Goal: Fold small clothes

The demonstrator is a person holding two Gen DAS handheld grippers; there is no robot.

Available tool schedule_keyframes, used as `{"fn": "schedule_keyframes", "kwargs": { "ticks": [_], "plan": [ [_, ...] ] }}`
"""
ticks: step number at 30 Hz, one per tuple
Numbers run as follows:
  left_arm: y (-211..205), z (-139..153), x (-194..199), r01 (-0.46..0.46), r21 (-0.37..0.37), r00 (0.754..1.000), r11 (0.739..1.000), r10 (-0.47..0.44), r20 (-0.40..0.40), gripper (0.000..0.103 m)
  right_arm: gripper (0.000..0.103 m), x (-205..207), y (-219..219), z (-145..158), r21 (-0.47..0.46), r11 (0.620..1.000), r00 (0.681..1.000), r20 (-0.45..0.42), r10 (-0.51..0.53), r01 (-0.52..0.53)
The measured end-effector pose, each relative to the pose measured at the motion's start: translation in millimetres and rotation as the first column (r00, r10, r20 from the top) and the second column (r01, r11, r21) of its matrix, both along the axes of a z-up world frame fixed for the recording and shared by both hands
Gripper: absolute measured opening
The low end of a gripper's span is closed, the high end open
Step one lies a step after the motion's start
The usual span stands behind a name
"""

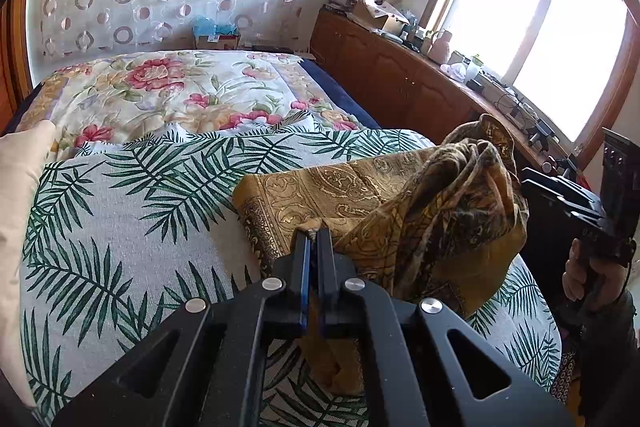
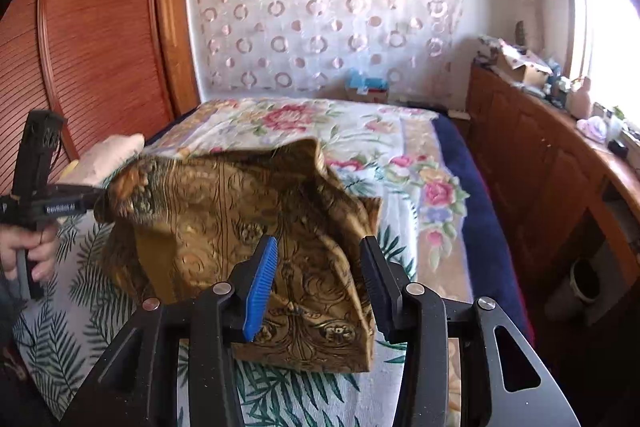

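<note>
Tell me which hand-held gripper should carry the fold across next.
Left, probably. The left hand-held gripper is already shut on an edge of the gold cloth and holds it lifted over the palm-print cover. The right hand-held gripper is open, holding nothing, so it would need to grasp first.

A floral quilt (image 2: 320,131) covers the bed; a circle-patterned curtain (image 2: 320,11) hangs behind; louvered wooden doors (image 2: 92,39) stand left; a bright window (image 1: 532,23) lights cluttered wooden cabinets (image 1: 400,75).

1. One gold cloth (image 2: 256,227).
2. Two grippers: left (image 1: 313,233), right (image 2: 320,263).
3. Two bed covers: one leaf print (image 1: 132,211), one floral (image 1: 192,95).
4. One pillow (image 1: 16,195).
5. One window (image 1: 532,27).
</note>
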State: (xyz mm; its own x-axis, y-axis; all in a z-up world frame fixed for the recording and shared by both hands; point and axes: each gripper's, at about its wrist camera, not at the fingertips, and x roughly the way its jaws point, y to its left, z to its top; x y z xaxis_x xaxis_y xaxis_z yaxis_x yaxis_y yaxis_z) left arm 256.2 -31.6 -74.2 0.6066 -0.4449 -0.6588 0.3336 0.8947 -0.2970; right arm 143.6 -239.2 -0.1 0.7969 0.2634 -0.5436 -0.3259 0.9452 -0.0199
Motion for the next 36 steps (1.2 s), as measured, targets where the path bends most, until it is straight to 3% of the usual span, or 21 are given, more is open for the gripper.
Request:
{"fn": "schedule_keyframes", "kwargs": {
  "ticks": [6, 7, 8, 9, 13, 16, 18, 22, 29, 32, 34, 36],
  "plan": [
    [4, 8, -1, 0.026, -0.001, 1.0, 1.0, -0.026, 0.014, 0.005, 0.045, 27, 12, -2, -0.037, 0.999, 0.999, -0.05, 0.011, -0.013],
    [3, 10, -4, 0.035, 0.01, 0.999, 0.999, -0.035, 0.024, 0.008, 0.04, 31, 14, -2, -0.028, 0.999, 0.998, -0.064, 0.026, -0.028],
    [3, 13, -5, 0.04, 0.02, 0.999, 0.999, -0.041, 0.03, 0.008, 0.018, 35, 14, 1, -0.017, 0.999, 0.997, -0.072, 0.042, -0.043],
    [3, 15, -6, 0.044, 0.031, 0.998, 0.999, -0.045, 0.036, 0.011, 0.009, 37, 15, 2, -0.005, 0.998, 0.994, -0.081, 0.067, -0.067],
    [12, 27, -15, 0.008, 0.056, 0.995, 0.998, -0.014, 0.099, 0.052, 0.004, 38, 19, 17, -0.001, 0.994, 0.993, -0.044, 0.105, -0.105],
    [27, 35, -16, -0.018, 0.027, 0.993, 0.999, 0.015, 0.114, 0.072, 0.003, 38, 20, 31, 0.006, 0.997, 0.997, 0.006, 0.079, -0.079],
    [33, 37, -17, -0.035, 0.029, 0.992, 0.999, 0.031, 0.126, 0.073, 0.003, 39, 19, 39, 0.012, 0.998, 0.998, 0.035, 0.057, -0.057],
    [35, 29, -12, -0.044, 0.013, 0.994, 0.999, 0.042, 0.102, 0.074, 0.003, 47, 22, 46, -0.017, 1.0, 0.997, 0.077, -0.008, 0.009],
    [16, 10, 12, -0.03, 0.041, 0.999, 0.999, 0.028, 0.035, 0.074, 0.003, 62, 46, 31, -0.08, 0.994, 0.997, 0.014, -0.071, 0.071],
    [10, 3, 26, -0.035, 0.054, 0.999, 0.998, 0.034, 0.014, 0.074, 0.004, 58, 49, 42, -0.066, 0.994, 0.996, 0.02, -0.091, 0.092],
    [7, -2, 37, -0.042, 0.061, 0.999, 0.997, 0.042, -0.002, 0.074, 0.018, 52, 47, 47, -0.059, 0.992, 0.994, 0.028, -0.106, 0.107],
    [5, -7, 43, -0.046, 0.073, 0.999, 0.996, 0.047, -0.013, 0.074, 0.04, 44, 45, 48, -0.055, 0.992, 0.993, 0.033, -0.109, 0.111]
  ]
}}
